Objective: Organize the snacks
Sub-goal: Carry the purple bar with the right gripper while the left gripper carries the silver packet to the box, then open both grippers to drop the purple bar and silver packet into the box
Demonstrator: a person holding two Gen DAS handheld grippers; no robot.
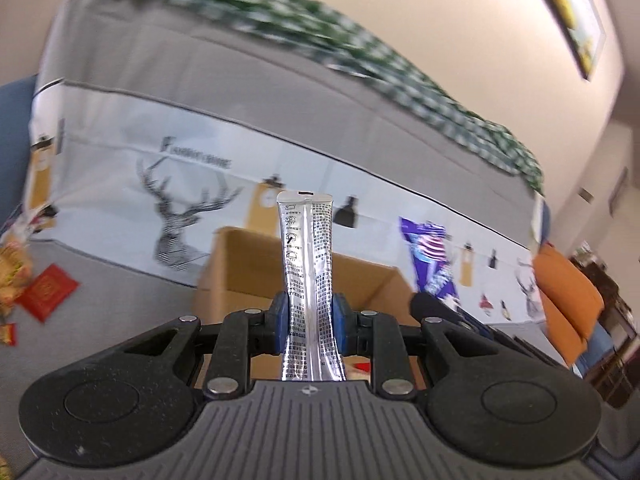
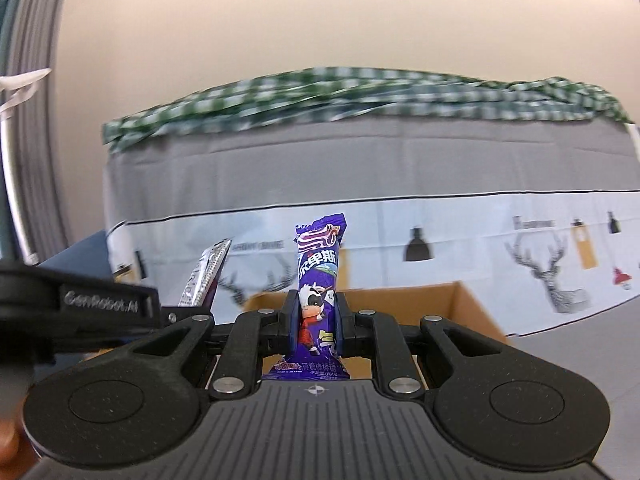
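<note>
Glossy foil sachet (image 1: 307,264) — matt cardboard box (image 1: 236,264)

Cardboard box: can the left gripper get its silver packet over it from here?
Probably yes. The left gripper holds the silver packet upright, and the open cardboard box lies just ahead and below with nothing between; the purple packet stays off to the right.

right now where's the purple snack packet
The purple snack packet stands upright, clamped in the right gripper, in front of the open cardboard box; the left wrist view shows it right of the silver packet.
</note>
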